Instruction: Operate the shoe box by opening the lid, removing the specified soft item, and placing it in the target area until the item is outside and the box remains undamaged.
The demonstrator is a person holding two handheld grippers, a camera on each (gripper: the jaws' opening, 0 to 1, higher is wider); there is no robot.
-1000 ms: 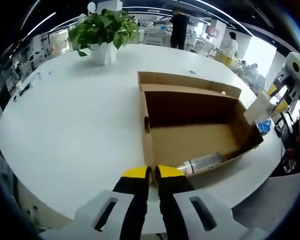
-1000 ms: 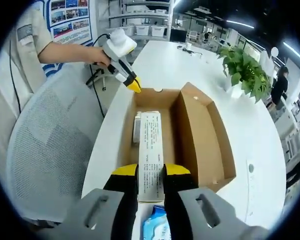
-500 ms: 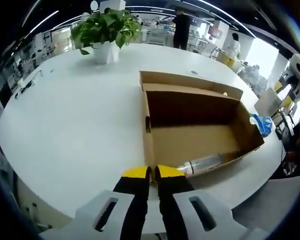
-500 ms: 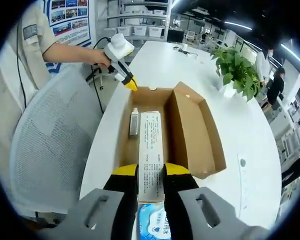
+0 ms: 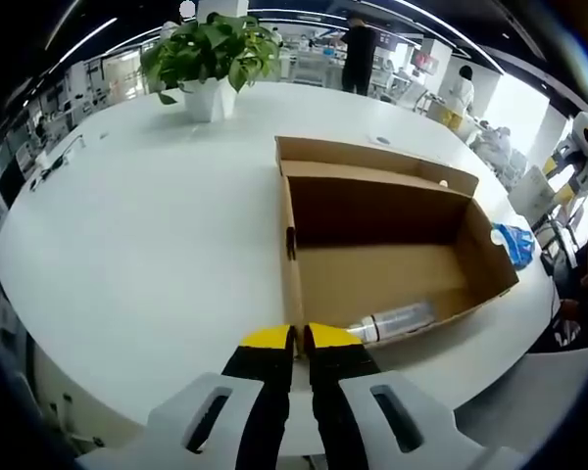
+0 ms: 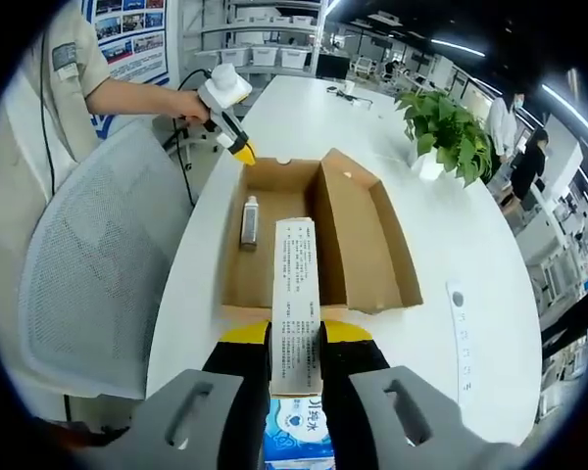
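The right gripper (image 6: 296,338) clamped the tissue pack (image 6: 295,313), its long axis pointing back over the open shoe box (image 6: 318,235); the left gripper (image 5: 296,338) stood closed, empty.

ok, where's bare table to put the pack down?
Bare white table between the shoe box and the potted plant. In the right gripper view, also a strip right of the box. The edge by the mesh chair is narrow.

- White table (image 5: 127,245).
- Potted plant (image 5: 209,54), at the table's far edge.
- Mesh office chair (image 6: 93,284), beside the table.
- Wall posters (image 6: 127,34), behind the chair.
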